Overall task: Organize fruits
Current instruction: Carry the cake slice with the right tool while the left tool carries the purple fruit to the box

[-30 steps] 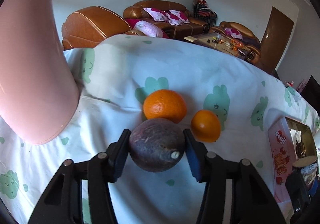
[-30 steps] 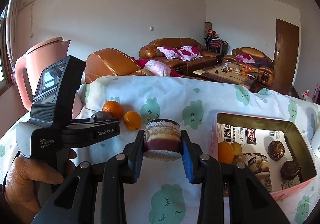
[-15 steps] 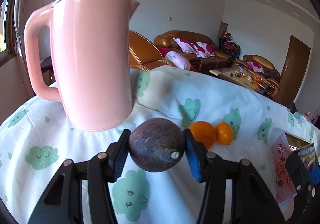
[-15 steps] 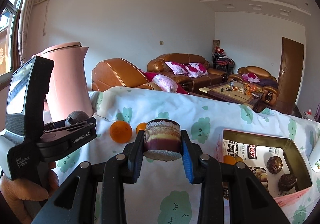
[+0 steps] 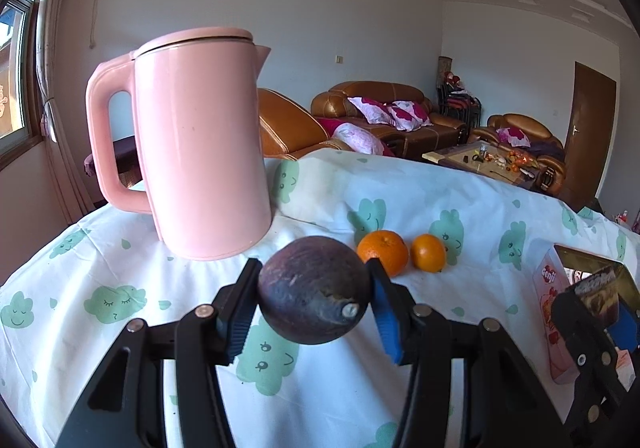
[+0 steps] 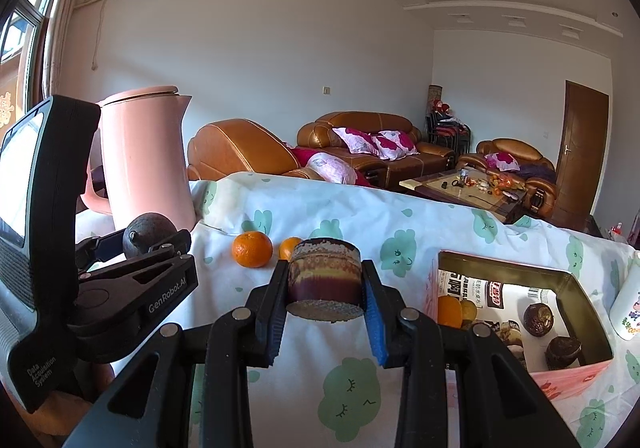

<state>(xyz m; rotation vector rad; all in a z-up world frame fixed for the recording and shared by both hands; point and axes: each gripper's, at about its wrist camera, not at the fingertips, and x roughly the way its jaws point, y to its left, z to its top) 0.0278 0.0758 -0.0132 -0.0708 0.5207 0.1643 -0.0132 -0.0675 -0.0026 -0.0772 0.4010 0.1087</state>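
My left gripper (image 5: 314, 302) is shut on a dark purple round fruit (image 5: 314, 296), held above the tablecloth; it also shows in the right wrist view (image 6: 149, 234). My right gripper (image 6: 325, 290) is shut on a short purple sugarcane piece (image 6: 325, 280), held above the cloth left of the pink box (image 6: 568, 374). Two oranges (image 5: 383, 258) (image 5: 429, 253) lie on the cloth beyond the left gripper; they also show in the right wrist view (image 6: 252, 249) (image 6: 289, 248). The box holds orange and yellow fruits (image 6: 450, 310) and two dark fruits (image 6: 538, 319) (image 6: 563, 352).
A tall pink kettle (image 5: 200, 160) stands on the cloth at the back left. A white bottle (image 6: 629, 308) stands right of the box. The table (image 6: 360, 208) has a white cloth with green cloud prints. Sofas and a coffee table are behind.
My left gripper has lifted and drawn back with the purple fruit; the kettle and oranges now sit farther off. My right gripper rose slightly with the sugarcane piece.
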